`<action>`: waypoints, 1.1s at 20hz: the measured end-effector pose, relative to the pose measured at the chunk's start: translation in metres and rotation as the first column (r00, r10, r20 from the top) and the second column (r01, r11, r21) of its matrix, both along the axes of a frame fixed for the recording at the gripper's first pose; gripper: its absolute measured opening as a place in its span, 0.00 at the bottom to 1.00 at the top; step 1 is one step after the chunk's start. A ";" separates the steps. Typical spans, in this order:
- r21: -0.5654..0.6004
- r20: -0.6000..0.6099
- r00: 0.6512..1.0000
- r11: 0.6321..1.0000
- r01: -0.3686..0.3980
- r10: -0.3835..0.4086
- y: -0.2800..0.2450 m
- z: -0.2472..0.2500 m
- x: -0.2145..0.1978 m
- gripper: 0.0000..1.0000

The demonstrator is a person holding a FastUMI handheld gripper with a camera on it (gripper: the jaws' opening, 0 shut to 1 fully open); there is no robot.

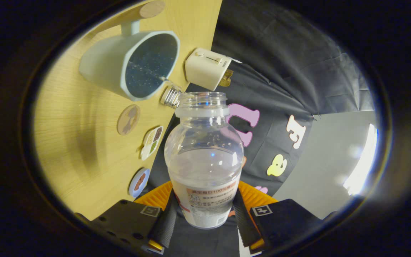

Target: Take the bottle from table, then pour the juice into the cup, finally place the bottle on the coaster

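The gripper [204, 210] holds the bottle [204, 157] between its two fingers; both fingers press on the lower, labelled part of the bottle, one on each side. The bottle is clear plastic with no cap on its wide mouth. It still has pale, whitish liquid in the lower half, and small drops sit on the inside of its upper wall. The whole scene looks strongly tilted, so the wooden table [80, 142] stands like a wall beside the bottle.

Just beyond the mouth of the bottle is the cup [130, 64], a pale mug with a handle and a dark, speckled inside. Its opening faces toward the bottle mouth. Between the mouth and the cup rim there is a small clear ribbed object [171, 97]; I cannot tell what it is.

Near the cup stands a small cream toaster [207, 68]. On the table lie a round wooden coaster [128, 119], well apart from the bottle, and two flat picture cards [152, 142].
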State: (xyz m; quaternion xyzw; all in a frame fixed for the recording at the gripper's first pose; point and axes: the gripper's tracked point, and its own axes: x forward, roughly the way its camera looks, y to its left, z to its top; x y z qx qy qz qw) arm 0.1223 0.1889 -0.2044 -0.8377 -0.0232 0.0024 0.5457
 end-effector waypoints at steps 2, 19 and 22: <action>-0.009 -0.016 1.000 1.000 0.004 -0.004 -0.002 -0.005 -0.001 0.77; -0.089 -0.076 0.996 0.996 0.032 -0.039 0.001 -0.009 0.001 0.78; -0.095 -0.076 0.996 0.995 0.035 -0.043 0.000 -0.009 0.001 0.78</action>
